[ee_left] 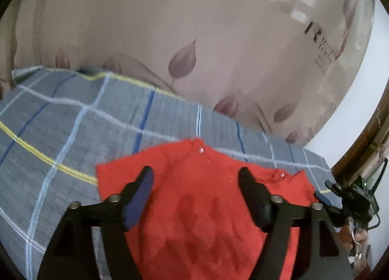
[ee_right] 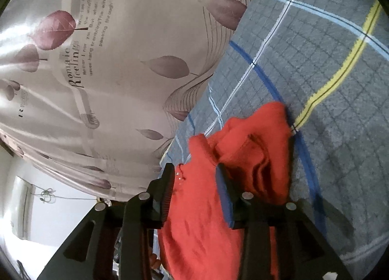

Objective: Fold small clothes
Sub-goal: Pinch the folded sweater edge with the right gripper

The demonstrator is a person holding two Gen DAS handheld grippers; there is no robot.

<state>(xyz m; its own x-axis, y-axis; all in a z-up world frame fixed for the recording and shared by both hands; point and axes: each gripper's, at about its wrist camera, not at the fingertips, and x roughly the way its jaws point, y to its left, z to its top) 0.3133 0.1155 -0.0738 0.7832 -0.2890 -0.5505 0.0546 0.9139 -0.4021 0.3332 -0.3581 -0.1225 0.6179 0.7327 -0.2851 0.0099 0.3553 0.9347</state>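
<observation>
A small red garment (ee_left: 201, 197) with metal snap buttons lies on the grey checked bedspread (ee_left: 63, 124). My left gripper (ee_left: 195, 175) is open, its two fingers spread wide above the garment's middle, holding nothing. In the right wrist view the same red garment (ee_right: 243, 158) is bunched and partly lifted. My right gripper (ee_right: 194, 170) is open, its fingers on either side of a fold of the red cloth. The right gripper also shows at the right edge of the left wrist view (ee_left: 325, 197), at the garment's right edge.
A beige curtain (ee_left: 194, 36) with leaf prints hangs right behind the bed's far edge. The bedspread (ee_right: 328, 73) has blue, white and yellow stripes. A white wall (ee_right: 60, 207) lies beyond the bed's end.
</observation>
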